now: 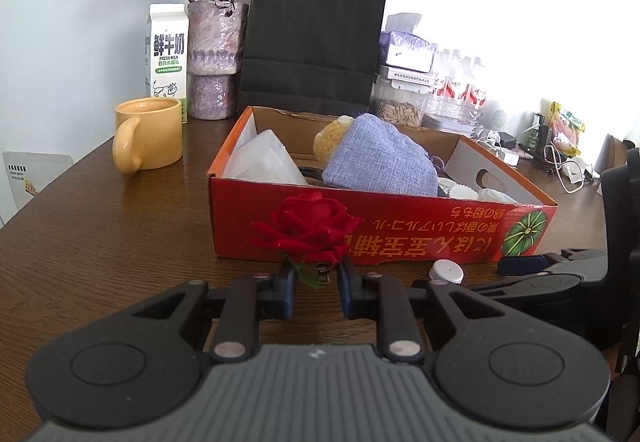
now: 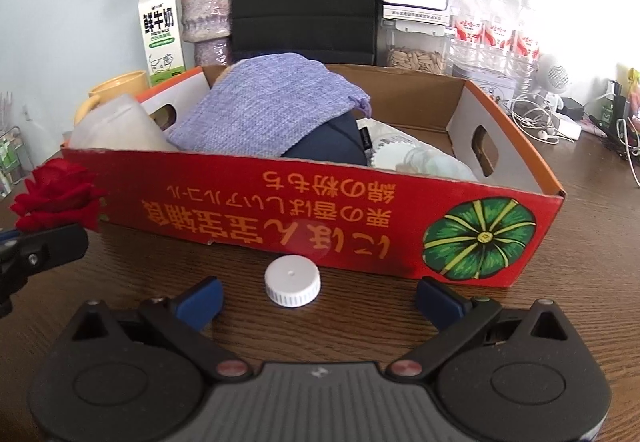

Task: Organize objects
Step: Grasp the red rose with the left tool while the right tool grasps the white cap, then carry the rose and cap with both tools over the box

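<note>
Dark brown wood-grain tabletop (image 1: 100, 226) runs back to a pale wall, with bright window glare washing out the right side. Against the wall stand a white milk carton (image 1: 167, 53) printed "FRESH MILK" under Chinese characters, a mottled purple vase of dried pink roses (image 1: 214, 57), a black paper bag with handles (image 1: 314, 37) and shrink-wrapped water bottles (image 2: 494, 29). A yellow ceramic mug (image 1: 148, 135) sits near the carton. Mid-table, a red cardboard tray box (image 2: 280, 209) shows upside-down yellow Japanese lettering and a green pumpkin picture; a lavender knitted cloth (image 2: 264, 109) lies heaped inside. The left gripper (image 1: 316, 278) is nearly closed on the stem of a red rose (image 1: 308, 228), just before the box. The right gripper (image 2: 318, 298) is spread wide, holding nothing, with a white ribbed bottle cap (image 2: 292, 286) on the table between its fingers.
</note>
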Demonstrator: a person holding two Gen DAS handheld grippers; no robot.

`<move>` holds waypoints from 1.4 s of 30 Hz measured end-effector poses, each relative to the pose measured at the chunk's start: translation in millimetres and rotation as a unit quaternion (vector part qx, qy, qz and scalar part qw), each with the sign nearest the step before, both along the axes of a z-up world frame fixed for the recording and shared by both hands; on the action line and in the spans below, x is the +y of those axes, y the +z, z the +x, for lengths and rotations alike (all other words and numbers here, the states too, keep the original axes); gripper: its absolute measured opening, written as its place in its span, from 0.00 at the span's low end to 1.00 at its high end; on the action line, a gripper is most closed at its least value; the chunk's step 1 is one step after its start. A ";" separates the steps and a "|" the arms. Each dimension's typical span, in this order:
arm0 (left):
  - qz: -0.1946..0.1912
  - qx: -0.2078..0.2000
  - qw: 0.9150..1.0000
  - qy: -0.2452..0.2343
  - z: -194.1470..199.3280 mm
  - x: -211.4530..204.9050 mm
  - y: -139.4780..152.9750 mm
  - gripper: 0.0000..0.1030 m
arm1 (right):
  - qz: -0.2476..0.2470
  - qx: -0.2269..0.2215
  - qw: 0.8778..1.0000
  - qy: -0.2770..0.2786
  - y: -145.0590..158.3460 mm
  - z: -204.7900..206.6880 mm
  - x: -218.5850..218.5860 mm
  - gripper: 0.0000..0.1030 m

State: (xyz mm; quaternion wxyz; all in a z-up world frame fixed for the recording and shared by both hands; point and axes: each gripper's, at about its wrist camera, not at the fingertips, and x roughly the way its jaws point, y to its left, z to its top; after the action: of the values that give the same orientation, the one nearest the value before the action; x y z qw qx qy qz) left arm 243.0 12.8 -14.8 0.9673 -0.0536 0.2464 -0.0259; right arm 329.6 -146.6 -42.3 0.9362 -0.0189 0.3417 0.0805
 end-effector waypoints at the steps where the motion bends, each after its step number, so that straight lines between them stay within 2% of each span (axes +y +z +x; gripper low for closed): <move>1: 0.000 0.000 1.000 0.000 -0.2 -0.2 0.1 0.21 | 0.000 0.000 1.000 0.002 0.1 0.3 0.7 1.00; 3: 0.000 -0.001 1.000 0.000 -0.3 -0.6 0.2 0.21 | 0.002 0.000 1.000 0.001 0.5 1.9 2.6 0.99; 5: -0.001 -0.002 1.000 0.001 -0.5 -0.5 0.3 0.21 | 0.004 -0.008 1.000 0.003 1.7 0.6 4.9 0.84; 9: -0.001 0.000 1.000 0.002 -0.5 -0.5 0.0 0.21 | 0.018 -0.027 0.999 0.025 5.4 -6.6 5.6 0.27; 12: -0.001 0.001 1.000 0.003 -0.3 -0.2 0.0 0.21 | 0.035 -0.030 0.998 0.040 7.0 -10.8 3.5 0.26; 19: -0.003 -0.004 1.000 0.002 -1.3 -0.1 0.0 0.21 | 0.018 -0.084 0.994 0.062 15.2 -34.5 12.5 0.26; 27: 0.008 -0.035 0.999 0.009 -9.2 -4.7 8.1 0.20 | 0.023 -0.139 0.988 0.058 31.4 -55.6 4.7 0.26; 36: 0.017 -0.079 0.997 -0.004 -6.8 -6.3 45.2 0.20 | 0.016 -0.193 0.980 0.037 62.3 -56.8 -19.0 0.26; 42: 0.047 -0.114 0.992 -0.007 14.3 -13.4 70.4 0.20 | 0.000 -0.214 0.976 0.029 79.2 -40.4 -30.5 0.26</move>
State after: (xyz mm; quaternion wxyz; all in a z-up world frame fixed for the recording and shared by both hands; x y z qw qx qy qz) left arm 257.3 -0.6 55.6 0.9903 -0.0032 0.1360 -0.0273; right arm 289.3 -177.1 36.9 0.9848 -0.0460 0.1331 0.1020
